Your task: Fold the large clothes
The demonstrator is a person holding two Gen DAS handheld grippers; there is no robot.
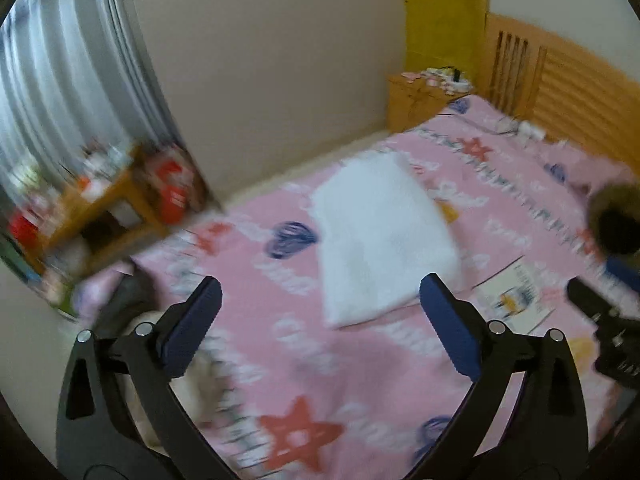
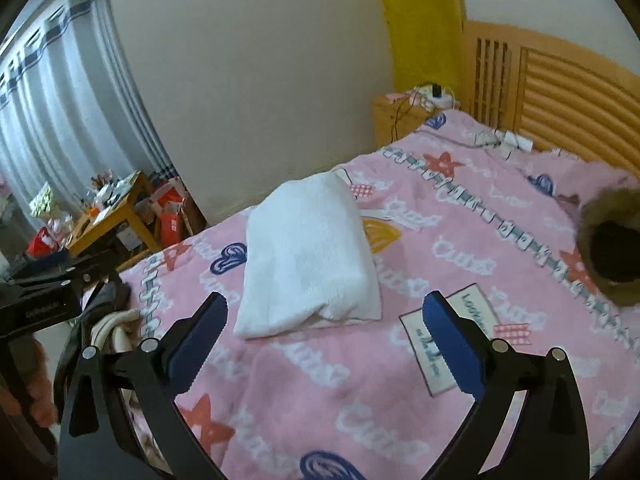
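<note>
A white fluffy garment lies folded into a thick rectangular bundle on the pink patterned bed cover. It also shows in the right wrist view. My left gripper is open and empty, held above the cover just in front of the bundle. My right gripper is open and empty, also just in front of the bundle. The right gripper's body shows at the right edge of the left wrist view. The left gripper's body shows at the left edge of the right wrist view.
A dark garment with a fur-trimmed hood lies at the bed's right side. A wooden headboard and a nightstand stand at the far end. A cluttered wooden table stands by the curtains. More clothes hang off the bed's left edge.
</note>
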